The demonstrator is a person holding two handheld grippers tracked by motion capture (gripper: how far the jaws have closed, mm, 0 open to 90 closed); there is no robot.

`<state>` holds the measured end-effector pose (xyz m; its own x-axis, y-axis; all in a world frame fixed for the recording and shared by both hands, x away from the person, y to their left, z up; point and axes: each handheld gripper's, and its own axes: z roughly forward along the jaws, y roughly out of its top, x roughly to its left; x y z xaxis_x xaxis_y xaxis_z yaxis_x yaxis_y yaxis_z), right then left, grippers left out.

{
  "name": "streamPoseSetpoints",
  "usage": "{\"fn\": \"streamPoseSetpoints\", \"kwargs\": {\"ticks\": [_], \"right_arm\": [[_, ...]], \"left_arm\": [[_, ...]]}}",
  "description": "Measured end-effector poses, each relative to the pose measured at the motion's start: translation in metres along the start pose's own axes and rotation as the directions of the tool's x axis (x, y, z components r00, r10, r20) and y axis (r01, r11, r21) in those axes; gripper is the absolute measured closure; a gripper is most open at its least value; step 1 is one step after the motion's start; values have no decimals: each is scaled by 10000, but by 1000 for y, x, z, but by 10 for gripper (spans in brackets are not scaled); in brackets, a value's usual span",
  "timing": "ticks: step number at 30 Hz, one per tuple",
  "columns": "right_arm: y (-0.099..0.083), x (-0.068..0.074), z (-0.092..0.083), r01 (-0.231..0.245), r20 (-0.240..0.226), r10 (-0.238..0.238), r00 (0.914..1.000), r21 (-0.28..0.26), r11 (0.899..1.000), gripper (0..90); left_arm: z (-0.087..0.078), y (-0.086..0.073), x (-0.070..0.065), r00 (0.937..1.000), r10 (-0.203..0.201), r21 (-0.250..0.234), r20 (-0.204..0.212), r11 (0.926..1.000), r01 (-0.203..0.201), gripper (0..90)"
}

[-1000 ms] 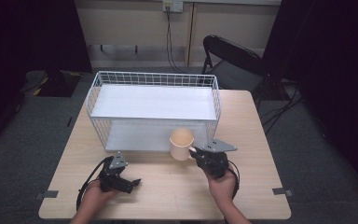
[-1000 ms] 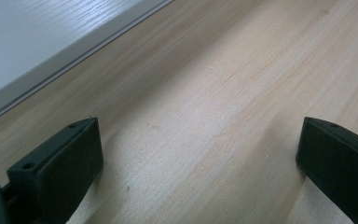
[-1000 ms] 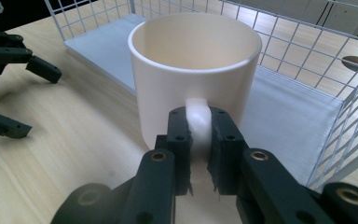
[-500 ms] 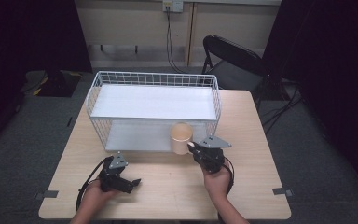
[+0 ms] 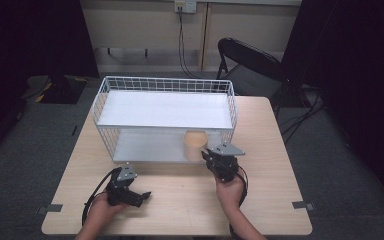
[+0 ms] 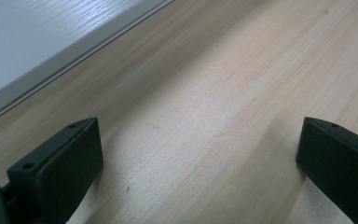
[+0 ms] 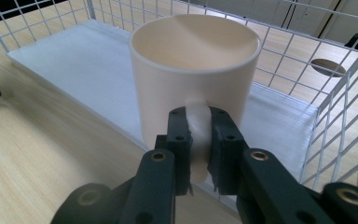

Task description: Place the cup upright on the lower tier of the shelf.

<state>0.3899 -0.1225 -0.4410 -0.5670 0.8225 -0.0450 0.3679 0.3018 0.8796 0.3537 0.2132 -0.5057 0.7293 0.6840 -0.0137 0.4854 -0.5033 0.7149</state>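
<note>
While two tools [image 5: 207,155] rest, one mug [image 7: 193,70], one rack [image 5: 165,85]

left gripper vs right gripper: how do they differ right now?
The left gripper has its jaws wide apart with nothing between them; the right gripper is clamped on the cream mug's handle. Left sits low over bare table; right is at the wire rack. Both are black and hand-held.

My high view dim at the edges, table [image 5: 180,200] evenly lit from overhead, soft shadows under the left gripper [image 6: 196,158], mug [image 7: 193,70] ahead of my right gripper [image 7: 199,135] sharp, slightly washed, rack wires bowed at the margins
</note>
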Motion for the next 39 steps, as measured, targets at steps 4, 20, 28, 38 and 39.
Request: {"fn": "streamPoseSetpoints", "kwargs": {"ticks": [4, 20, 28, 38, 39], "right_arm": [[1, 1, 4, 8, 84, -8, 10000, -16, 10000, 802], [3, 8, 17, 24, 363, -25, 9993, 44, 10000, 800], [-1, 8, 21, -138, 334, 135, 9994, 101, 9999, 796], [0, 13, 27, -176, 490, 175, 9986, 23, 9998, 793], [1, 14, 29, -161, 521, 160, 9985, 17, 9999, 793]], "left_arm": [[0, 0, 0, 10000, 3, 1, 1, 10000, -3, 0], [0, 0, 0, 10000, 7, 2, -2, 10000, -7, 0], [0, 0, 0, 10000, -3, -2, -1, 10000, 3, 0], [0, 0, 0, 10000, 3, 1, -2, 10000, -3, 0], [0, 0, 0, 10000, 2, 2, -1, 10000, -2, 0]]}}
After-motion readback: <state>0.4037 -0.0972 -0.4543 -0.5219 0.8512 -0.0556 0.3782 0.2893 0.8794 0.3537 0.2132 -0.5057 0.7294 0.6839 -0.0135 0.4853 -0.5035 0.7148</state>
